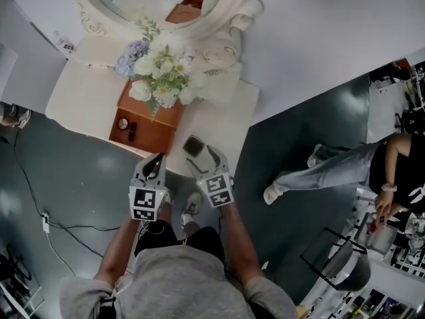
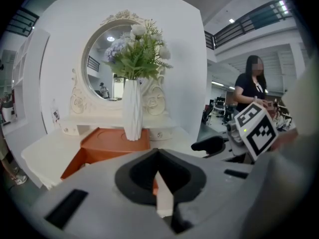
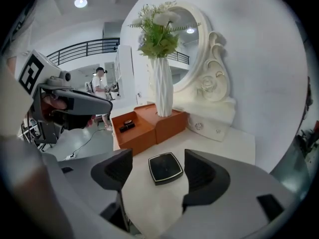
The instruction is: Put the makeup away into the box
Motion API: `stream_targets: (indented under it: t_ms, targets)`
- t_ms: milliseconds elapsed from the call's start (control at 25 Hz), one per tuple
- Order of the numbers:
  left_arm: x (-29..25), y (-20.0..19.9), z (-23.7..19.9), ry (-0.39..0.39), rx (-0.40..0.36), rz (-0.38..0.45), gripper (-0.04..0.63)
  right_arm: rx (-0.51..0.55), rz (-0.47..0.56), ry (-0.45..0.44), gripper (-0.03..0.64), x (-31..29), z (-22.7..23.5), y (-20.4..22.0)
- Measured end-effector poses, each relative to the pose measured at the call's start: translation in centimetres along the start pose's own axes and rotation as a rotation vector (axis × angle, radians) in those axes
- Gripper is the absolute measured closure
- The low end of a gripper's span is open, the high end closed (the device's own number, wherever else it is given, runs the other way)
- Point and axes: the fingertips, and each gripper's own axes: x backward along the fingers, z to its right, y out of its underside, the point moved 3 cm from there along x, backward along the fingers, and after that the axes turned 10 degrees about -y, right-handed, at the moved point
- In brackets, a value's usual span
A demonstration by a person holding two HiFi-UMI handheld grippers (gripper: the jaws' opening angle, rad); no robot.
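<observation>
One flat, black, square makeup compact [image 3: 166, 167] lies on the white dressing table [image 1: 222, 121], just beside the open orange box [image 1: 156, 138] and not yet inside it. It sits straight ahead of the right gripper [image 1: 204, 161], framed by jaws spread wide and touching neither. Being square, it offers no long axis. The left gripper [image 2: 159, 185], jaws pressed together on nothing, hangs before the box, farther from the compact. Two small dark items [image 3: 128, 124] rest in the box.
</observation>
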Motion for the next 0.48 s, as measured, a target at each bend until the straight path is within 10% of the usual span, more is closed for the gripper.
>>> stream_targets:
  t_ms: [480]
  targets:
    - [-1.8, 3.3, -0.7, -0.004, 0.018, -0.085, 0.594, -0.033, -0.111, -0.062, 0.278, -4.4, 2.0, 3.6]
